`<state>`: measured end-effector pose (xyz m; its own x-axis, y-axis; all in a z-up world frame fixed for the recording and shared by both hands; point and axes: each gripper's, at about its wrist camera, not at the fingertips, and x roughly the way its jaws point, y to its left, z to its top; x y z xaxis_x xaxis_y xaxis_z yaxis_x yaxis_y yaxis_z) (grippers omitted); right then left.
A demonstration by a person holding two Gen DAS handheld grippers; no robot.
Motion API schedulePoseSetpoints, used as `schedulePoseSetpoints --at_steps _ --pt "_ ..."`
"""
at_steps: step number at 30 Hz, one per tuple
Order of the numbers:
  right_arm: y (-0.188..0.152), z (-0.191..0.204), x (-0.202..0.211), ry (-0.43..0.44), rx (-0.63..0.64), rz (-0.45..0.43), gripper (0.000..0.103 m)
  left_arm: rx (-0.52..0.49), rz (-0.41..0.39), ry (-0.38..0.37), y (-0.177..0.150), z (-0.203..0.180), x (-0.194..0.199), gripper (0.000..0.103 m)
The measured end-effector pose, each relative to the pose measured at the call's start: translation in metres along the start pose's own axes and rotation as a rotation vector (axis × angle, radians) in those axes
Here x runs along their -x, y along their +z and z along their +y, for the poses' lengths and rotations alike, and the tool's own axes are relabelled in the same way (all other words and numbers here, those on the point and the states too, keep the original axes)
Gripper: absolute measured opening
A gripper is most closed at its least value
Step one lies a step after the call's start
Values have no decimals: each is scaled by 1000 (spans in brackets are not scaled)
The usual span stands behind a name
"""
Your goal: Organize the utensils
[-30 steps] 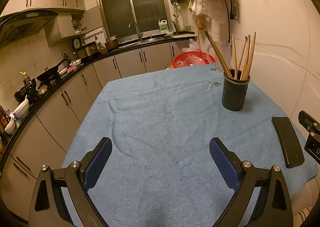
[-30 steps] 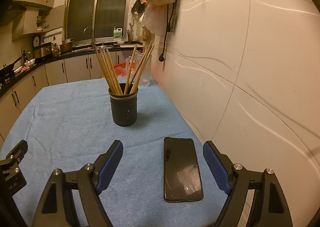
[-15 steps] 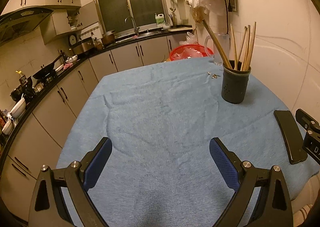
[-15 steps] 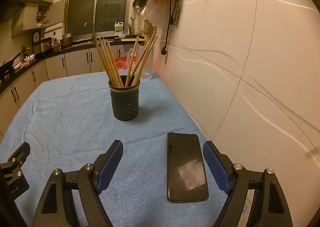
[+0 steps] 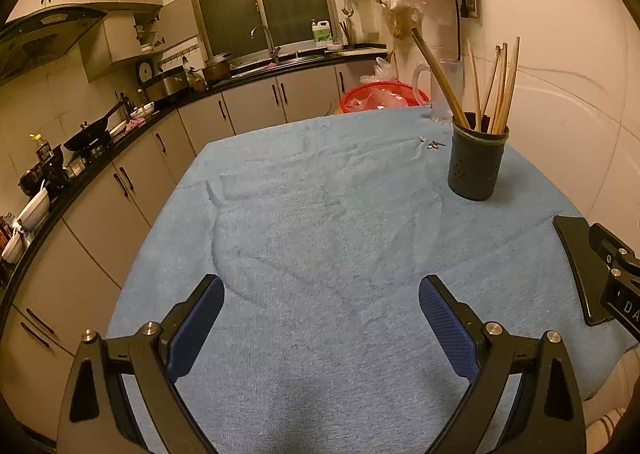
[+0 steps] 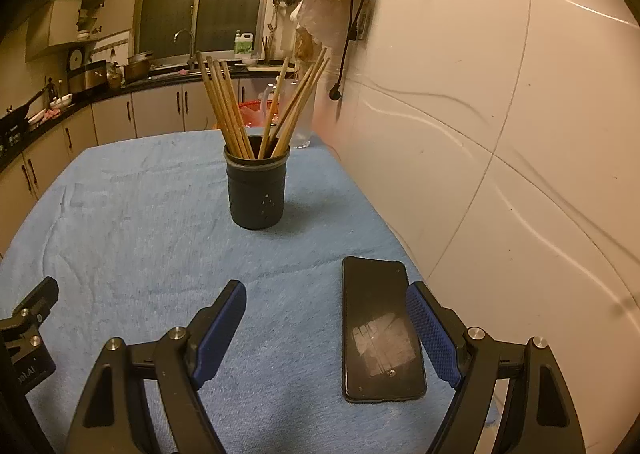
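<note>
The chopsticks (image 6: 240, 109) all stood in the dark holder (image 6: 258, 189), which sat upright on the blue cloth (image 5: 320, 234) toward the wall side of the table. They leaned apart in two bunches, one fanning to the left and one to the right, their tips well above the rim. No loose chopstick, spoon or fork lay anywhere on the cloth in either view, so the gathering part of the job looked finished, or at least nothing was left out to collect.

The left gripper (image 5: 320, 318) was released, its blue pads spread wide with only bare cloth between them. The right gripper (image 6: 326, 328) was likewise released and empty; the phone (image 6: 380, 330) lay flat on the cloth under its right finger, apparently untouched. Both grippers hung near the front edge of the table, well apart from the holder.

A few small bits (image 5: 432, 143) lay on the cloth just beside the holder, too small to identify. A clear jug (image 5: 442, 89) stood behind the holder. If anything remained, it was perhaps tidying the chopsticks into one bunch, though that was only a guess
</note>
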<state>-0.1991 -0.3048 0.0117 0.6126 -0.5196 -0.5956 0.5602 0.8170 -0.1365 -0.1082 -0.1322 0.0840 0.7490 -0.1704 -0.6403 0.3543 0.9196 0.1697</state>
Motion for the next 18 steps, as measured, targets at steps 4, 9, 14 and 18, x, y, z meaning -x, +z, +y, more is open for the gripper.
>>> schedulePoseSetpoints --at_steps 4,9,14,18 --pt "-2 3 -1 2 10 4 84 2 5 1 -2 2 -1 98" --pt "-3 5 -2 9 20 11 84 3 8 5 -3 3 -1 98" --pt "-4 7 -4 19 26 13 84 5 13 14 -5 6 0 98" --pt "-4 9 -8 29 30 18 84 3 17 23 -6 8 -1 98"
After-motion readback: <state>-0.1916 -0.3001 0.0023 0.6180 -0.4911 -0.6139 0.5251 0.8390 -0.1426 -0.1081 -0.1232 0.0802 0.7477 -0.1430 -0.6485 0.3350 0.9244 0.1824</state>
